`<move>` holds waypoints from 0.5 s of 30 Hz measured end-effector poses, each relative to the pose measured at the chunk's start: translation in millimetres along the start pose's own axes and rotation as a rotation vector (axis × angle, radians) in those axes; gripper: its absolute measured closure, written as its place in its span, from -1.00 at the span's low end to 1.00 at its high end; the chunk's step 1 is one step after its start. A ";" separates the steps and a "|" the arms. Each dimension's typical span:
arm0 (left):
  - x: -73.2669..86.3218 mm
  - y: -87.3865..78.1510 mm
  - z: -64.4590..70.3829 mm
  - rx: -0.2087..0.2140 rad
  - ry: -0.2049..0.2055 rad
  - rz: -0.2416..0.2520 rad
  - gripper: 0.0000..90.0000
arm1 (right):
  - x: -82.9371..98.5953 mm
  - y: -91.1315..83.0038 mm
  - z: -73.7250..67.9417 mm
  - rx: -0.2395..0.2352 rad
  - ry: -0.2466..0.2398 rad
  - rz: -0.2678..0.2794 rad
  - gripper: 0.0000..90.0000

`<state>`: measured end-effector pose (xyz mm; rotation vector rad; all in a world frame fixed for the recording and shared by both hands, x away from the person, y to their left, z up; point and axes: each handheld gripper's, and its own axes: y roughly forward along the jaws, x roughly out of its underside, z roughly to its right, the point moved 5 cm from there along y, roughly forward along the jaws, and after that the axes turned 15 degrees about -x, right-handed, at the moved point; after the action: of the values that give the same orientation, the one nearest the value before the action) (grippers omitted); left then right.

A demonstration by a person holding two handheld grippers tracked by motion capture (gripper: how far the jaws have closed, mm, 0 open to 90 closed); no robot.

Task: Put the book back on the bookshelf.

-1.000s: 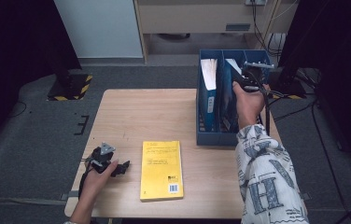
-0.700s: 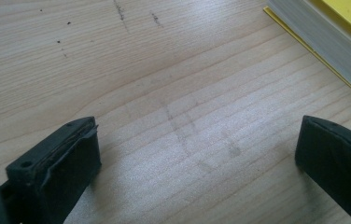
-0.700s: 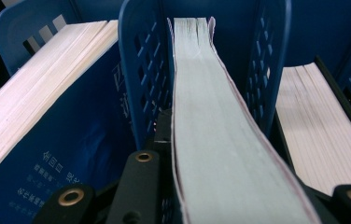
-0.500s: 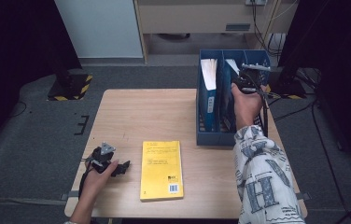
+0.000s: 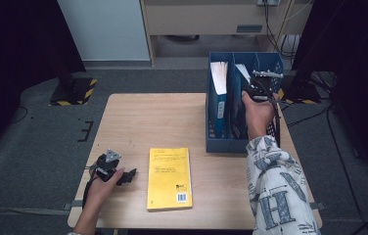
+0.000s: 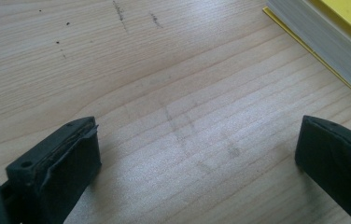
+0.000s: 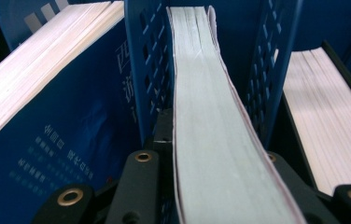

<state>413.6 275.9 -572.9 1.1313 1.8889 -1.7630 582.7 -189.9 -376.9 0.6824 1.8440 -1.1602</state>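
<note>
Black fingers (image 7: 138, 186) of right gripper (image 5: 260, 90) clenched on thick white-paged book (image 7: 215, 140), page block running up between them, standing upright in middle slot of blue perforated plastic file rack (image 5: 236, 143). Blue-covered book (image 7: 66, 121) in adjoining slot. Left gripper (image 6: 197, 163) spread wide, nothing between, low over light wooden table (image 5: 162, 122), just beside flat yellow paperback (image 5: 169, 177).

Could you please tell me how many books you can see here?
4: a yellow book flat on the table, and three standing in the blue rack: left, middle, right. More may be hidden.
</note>
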 end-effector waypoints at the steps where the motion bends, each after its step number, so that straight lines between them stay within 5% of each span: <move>1: 0.0 0.0 0.0 0.000 0.000 0.000 -1.00 | 1.0 -1.1 -0.1 0.001 -0.001 -0.007 0.63; 15: 0.1 -0.3 0.2 0.002 0.007 -0.005 -1.00 | 18.2 -10.8 -4.4 -0.011 0.001 -0.025 0.61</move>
<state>413.2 275.8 -572.8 1.1358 1.8960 -1.7665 563.4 -190.2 -386.6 0.6549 1.8633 -1.1654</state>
